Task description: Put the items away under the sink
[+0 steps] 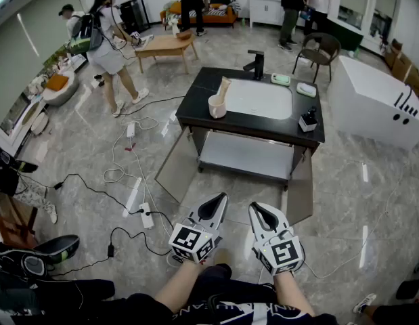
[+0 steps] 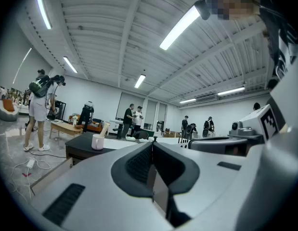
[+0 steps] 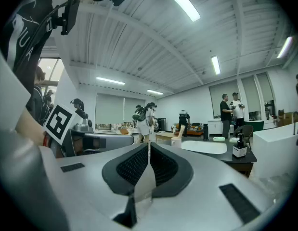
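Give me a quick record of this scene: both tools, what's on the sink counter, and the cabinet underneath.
Left tool: shut, empty, held low
Right tool: shut, empty, beside the left
Counter: cup left of basin, small dispenser at right front, two dishes behind
Cabinet doors: both open
Shelf: bare in head view
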`<state>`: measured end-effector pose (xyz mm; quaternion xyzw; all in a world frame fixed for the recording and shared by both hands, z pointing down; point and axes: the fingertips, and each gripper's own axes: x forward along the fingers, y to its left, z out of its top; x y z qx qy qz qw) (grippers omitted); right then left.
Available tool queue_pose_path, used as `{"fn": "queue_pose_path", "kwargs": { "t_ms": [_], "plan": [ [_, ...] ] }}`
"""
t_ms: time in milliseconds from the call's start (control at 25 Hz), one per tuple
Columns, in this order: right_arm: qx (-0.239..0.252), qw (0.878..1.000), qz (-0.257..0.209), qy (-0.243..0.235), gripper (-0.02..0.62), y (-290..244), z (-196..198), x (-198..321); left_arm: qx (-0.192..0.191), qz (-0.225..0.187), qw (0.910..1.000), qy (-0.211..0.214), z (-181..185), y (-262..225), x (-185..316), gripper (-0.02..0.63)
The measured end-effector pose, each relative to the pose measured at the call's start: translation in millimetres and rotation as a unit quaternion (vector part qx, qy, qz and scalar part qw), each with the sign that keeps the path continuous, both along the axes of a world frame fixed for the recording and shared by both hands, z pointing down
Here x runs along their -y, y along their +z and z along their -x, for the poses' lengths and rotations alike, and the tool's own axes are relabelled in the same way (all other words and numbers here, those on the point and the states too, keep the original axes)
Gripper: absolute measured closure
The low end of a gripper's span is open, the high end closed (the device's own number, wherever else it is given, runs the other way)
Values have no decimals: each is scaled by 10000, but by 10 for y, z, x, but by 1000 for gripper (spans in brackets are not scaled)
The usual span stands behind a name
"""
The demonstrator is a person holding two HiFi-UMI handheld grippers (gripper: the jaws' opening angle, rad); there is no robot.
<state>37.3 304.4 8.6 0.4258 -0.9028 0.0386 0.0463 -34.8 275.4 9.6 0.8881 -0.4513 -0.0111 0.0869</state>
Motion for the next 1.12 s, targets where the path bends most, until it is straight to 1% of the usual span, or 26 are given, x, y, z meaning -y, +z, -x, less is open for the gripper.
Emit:
{"fn": "queue_pose_path", "kwargs": {
  "t_ms": [160, 320, 400, 560, 680, 800, 960, 1120],
  "plan": [
    [-14, 10000, 3, -2, 557, 20, 272, 362, -74, 14, 10000, -21, 248, 4, 404, 595],
    [-93, 10000, 21, 4, 557, 54, 496, 673, -147, 35, 9999, 55, 405, 35, 703, 595],
    [-132, 9999, -5, -14, 557, 66, 611, 779, -179, 34, 9998, 49, 509, 51, 802, 595],
    [-280, 9995, 85, -100, 557, 72, 842, 921, -281, 113, 9995, -128, 759, 106, 959, 595],
    [-307, 9993, 118, -149, 557, 88, 930, 1044, -325, 167, 9992, -184, 867, 143, 1051, 595],
    [-218, 9991, 143, -324, 555, 151, 1008, 1190, -395, 188, 9988, -225, 949, 157, 1166, 595],
    [-229, 9979, 58, -603, 555, 112, 1208, 1413, -183, 89, 9998, -88, 980, 144, 1331, 595],
    [-254, 9956, 33, -905, 555, 142, 1363, 1698, -208, 40, 9996, -170, 1010, 124, 1644, 595]
  ]
}}
